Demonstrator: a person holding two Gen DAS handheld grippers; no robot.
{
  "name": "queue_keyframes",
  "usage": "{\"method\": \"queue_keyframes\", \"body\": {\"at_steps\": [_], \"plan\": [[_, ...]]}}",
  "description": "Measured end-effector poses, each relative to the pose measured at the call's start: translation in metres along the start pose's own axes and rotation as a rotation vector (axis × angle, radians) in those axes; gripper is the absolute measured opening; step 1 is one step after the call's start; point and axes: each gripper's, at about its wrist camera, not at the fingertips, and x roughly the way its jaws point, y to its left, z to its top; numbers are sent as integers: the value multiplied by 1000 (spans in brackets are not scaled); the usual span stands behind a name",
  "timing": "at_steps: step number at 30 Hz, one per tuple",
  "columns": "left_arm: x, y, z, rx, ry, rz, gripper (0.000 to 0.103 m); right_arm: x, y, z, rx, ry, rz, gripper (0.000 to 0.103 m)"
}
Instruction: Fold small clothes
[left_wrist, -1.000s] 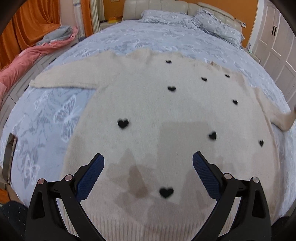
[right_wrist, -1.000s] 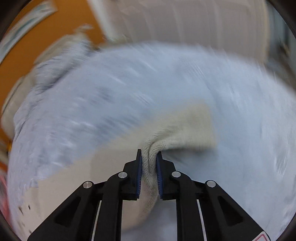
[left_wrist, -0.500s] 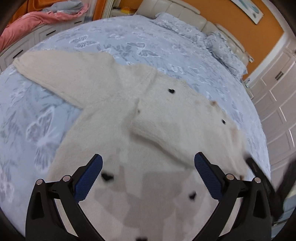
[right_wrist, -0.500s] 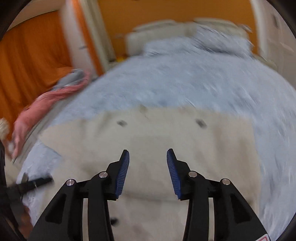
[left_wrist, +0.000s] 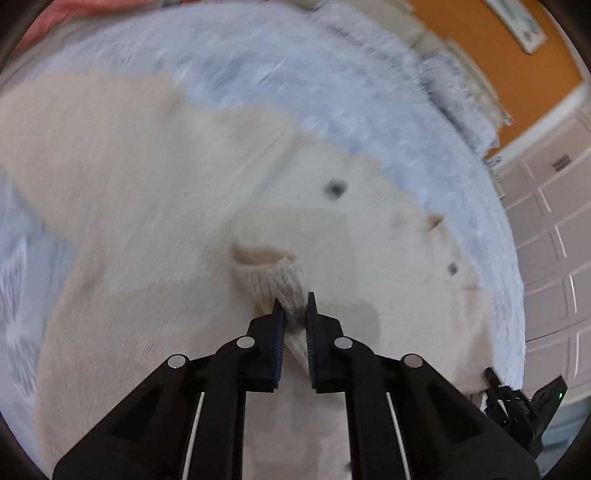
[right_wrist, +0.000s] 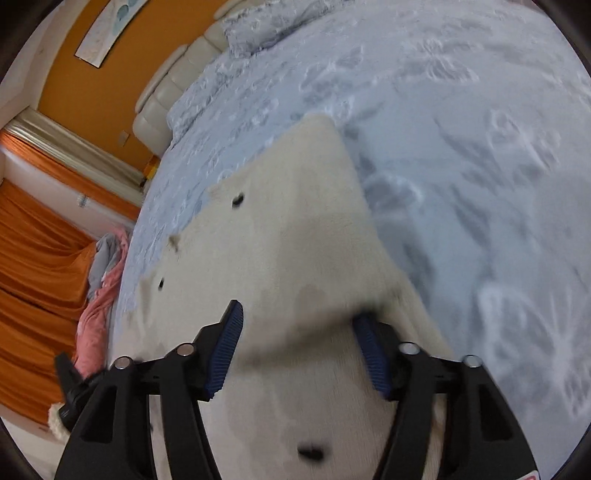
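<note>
A cream knitted sweater (left_wrist: 147, 184) with small black hearts lies flat on the blue-grey bed cover (left_wrist: 295, 74). One sleeve is folded across its body. My left gripper (left_wrist: 295, 306) is shut on that sleeve's ribbed cuff (left_wrist: 284, 280), which bunches up between the pads. In the right wrist view the sweater (right_wrist: 295, 221) fills the middle. My right gripper (right_wrist: 297, 314) straddles a raised fold at the sweater's side edge; its jaws are closing and still stand wide. Cloth covers part of the right pad (right_wrist: 369, 354); the left pad (right_wrist: 225, 343) is bare.
Pillows (right_wrist: 266, 29) and a padded headboard (right_wrist: 166, 92) sit at the far end against an orange wall. White wardrobe doors (left_wrist: 554, 240) stand beside the bed. A pink blanket (right_wrist: 99, 295) and orange curtains (right_wrist: 33, 295) are on the other side.
The right gripper let go of the sleeve cuff after laying the sleeve across the sweater and swung to the sweater's side edge. The left gripper moved over the sweater and shut on that cuff.
</note>
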Motion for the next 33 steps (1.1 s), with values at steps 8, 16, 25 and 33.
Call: {"method": "queue_keyframes", "body": {"at_steps": [8,16,25,33], "plan": [[1,-7,9,90,-73,38,9,-39,5,8,-98,-174,-14,7],[36,17,-30,71,6,101,11,-12,-30,3,-84,-57,-122,6],[38,16,-27,106,3,108,12,-76,-12,3,-56,-201,-124,14],[35,19,-26,98,25,94,13,43,30,48,-378,49,-258,5]]}}
